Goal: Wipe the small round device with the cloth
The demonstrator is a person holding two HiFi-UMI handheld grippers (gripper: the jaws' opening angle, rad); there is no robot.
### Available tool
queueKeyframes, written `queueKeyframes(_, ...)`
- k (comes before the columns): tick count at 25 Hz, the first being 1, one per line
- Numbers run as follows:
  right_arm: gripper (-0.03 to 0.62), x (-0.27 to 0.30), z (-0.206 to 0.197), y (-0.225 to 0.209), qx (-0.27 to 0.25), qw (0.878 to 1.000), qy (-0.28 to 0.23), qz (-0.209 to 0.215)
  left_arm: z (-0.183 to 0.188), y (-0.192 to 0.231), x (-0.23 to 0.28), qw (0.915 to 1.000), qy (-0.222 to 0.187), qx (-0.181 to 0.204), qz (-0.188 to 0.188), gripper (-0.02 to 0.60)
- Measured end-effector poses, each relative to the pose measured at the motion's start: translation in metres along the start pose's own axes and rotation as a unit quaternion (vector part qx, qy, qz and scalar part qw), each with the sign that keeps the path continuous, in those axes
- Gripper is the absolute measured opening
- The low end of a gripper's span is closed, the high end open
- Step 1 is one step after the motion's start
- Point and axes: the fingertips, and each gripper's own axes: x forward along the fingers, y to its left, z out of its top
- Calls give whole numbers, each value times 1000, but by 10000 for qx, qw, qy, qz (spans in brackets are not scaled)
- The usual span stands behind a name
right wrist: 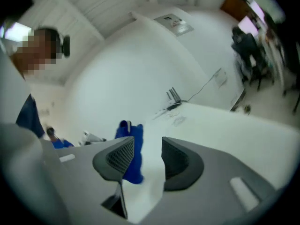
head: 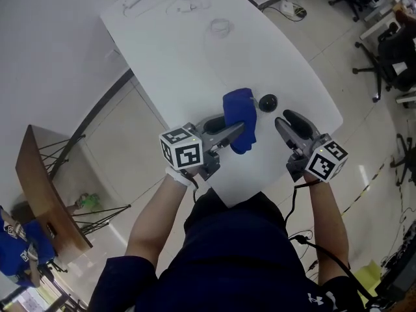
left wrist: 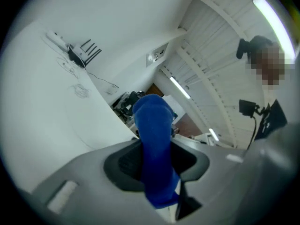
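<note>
A white tabletop (head: 195, 64) with rounded corners fills the middle of the head view, with office chairs (head: 390, 51) on the floor beyond its right edge and a brown wooden board (head: 45, 194) on a wire stand at the left; the person in a dark shirt stands at the near corner with both forearms reaching forward; the left gripper (head: 237, 130) has its fingers clamped on a blue cloth (head: 239, 112), which sticks out past them as a bunched fold and hangs a little below them; the right gripper (head: 286, 119) is held over the near edge with its fingers apart and only bare tabletop between them, the cloth showing off to one side; the small round device (head: 267, 101), black, lies on the tabletop just right of the cloth, between the two grippers' tips and touched by neither; a thin cable loop (head: 220, 26) lies farther back.
</note>
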Motion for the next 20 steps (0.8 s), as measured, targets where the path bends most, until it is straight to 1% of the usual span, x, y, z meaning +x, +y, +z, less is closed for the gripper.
queueKeyframes(1, 184, 3, -2, -13, -553, 9973, 132, -462, 0, 13, -1, 9994, 138, 172, 274, 149)
queueKeyframes(2, 183, 7, -4, -25, -1068, 9902, 294, -847, -2, 24, 0, 9970, 365, 424, 533, 149)
queueKeyframes(3, 179, 11, -8, -35, -1491, 9814, 474, -1116, -4, 32, 3, 9922, 655, 747, 760, 149)
queueKeyframes(4, 181, 17, -12, -43, -1809, 9730, 659, -1272, -6, 37, 9, 9848, 962, 1106, 934, 150)
queueKeyframes(6, 180, 31, -22, -51, -2179, 9618, 997, -1327, -8, 40, 23, 9675, 1461, 1764, 1067, 150)
queueKeyframes(7, 179, 37, -28, -52, -2265, 9590, 1132, -1273, -7, 39, 30, 9605, 1619, 2010, 1040, 150)
queueKeyframes(9, 178, 47, -37, -53, -2364, 9557, 1322, -1153, -4, 33, 44, 9492, 1823, 2393, 924, 150)
queueKeyframes(10, 178, 51, -40, -53, -2426, 9535, 1388, -1124, -2, 33, 50, 9422, 1919, 2602, 879, 152)
queueKeyframes(13, 167, 56, -47, -54, -2601, 9466, 1537, -1125, 0, 39, 65, 9132, 2260, 3299, 784, 152)
queueKeyframes(14, 164, 56, -48, -55, -2621, 9455, 1558, -1143, -1, 41, 69, 9070, 2383, 3399, 708, 152)
queueKeyframes(15, 160, 56, -49, -55, -2629, 9448, 1564, -1175, -4, 43, 73, 9040, 2505, 3410, 614, 152)
queueKeyframes(20, 144, 56, -49, -56, -2570, 9450, 1548, -1303, -9, 59, 90, 9041, 2943, 3092, 218, 152)
